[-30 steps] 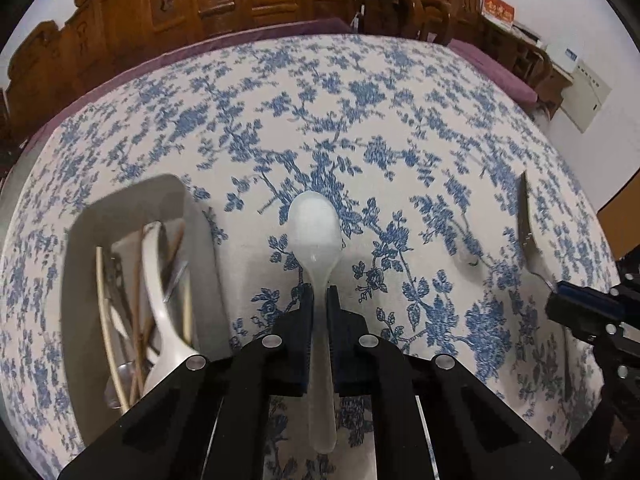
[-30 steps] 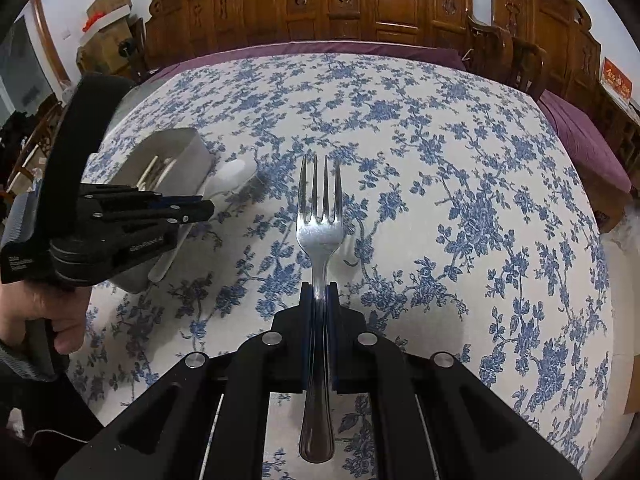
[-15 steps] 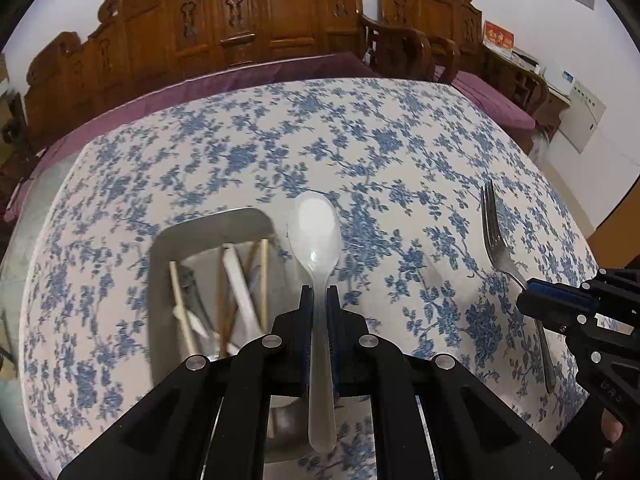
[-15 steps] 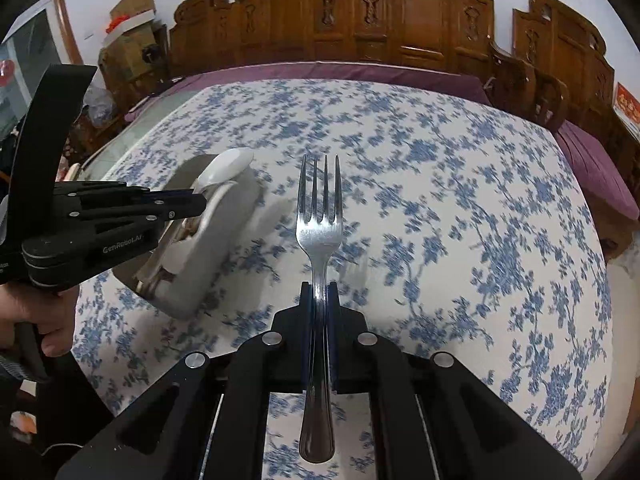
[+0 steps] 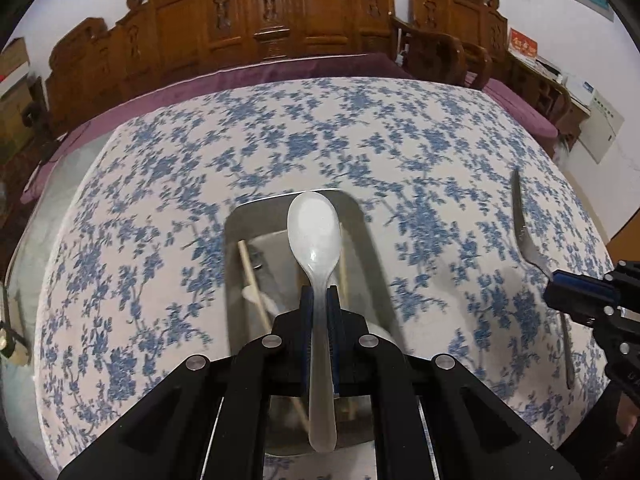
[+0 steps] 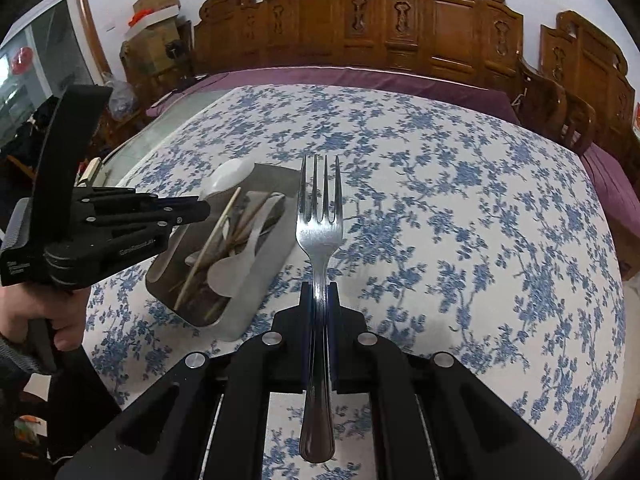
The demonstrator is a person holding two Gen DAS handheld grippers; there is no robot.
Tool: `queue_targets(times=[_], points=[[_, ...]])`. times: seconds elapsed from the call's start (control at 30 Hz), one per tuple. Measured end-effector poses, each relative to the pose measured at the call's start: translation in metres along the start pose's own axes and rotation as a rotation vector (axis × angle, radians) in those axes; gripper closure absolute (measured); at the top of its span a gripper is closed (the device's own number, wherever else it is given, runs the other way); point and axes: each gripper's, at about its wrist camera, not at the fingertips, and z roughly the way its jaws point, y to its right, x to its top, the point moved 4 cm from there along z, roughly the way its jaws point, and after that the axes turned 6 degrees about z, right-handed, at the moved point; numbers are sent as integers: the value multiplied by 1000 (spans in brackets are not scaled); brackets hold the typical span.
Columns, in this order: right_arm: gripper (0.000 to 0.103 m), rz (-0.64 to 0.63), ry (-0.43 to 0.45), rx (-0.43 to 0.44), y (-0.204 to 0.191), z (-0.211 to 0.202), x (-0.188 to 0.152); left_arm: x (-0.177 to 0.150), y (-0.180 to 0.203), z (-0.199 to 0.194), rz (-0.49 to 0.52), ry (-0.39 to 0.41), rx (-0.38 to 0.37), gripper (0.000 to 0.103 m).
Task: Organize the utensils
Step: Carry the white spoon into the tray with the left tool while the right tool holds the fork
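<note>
left gripper (image 5: pixel 319 300): clamped on a translucent white plastic spoon (image 5: pixel 316 232), frame centre, over the tray
right gripper (image 6: pixel 320 296): clamped on a shiny steel fork (image 6: pixel 319 216), frame centre
tray (image 6: pixel 276 256): dull rectangular metal, centre-left, holding chopsticks and spoons
cloth (image 6: pixel 460 220): blue floral print

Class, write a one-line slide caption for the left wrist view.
Left gripper holds a white spoon above the metal tray of utensils.
</note>
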Motion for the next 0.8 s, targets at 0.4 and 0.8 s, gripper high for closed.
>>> queue_targets(times=[0.4, 0.8], points=[[95, -22, -9, 23, -21, 7, 7, -13, -22, 31, -43, -58, 1, 97], [95, -29, -25, 26, -27, 16, 9, -15, -26, 46, -59, -93, -17, 96]])
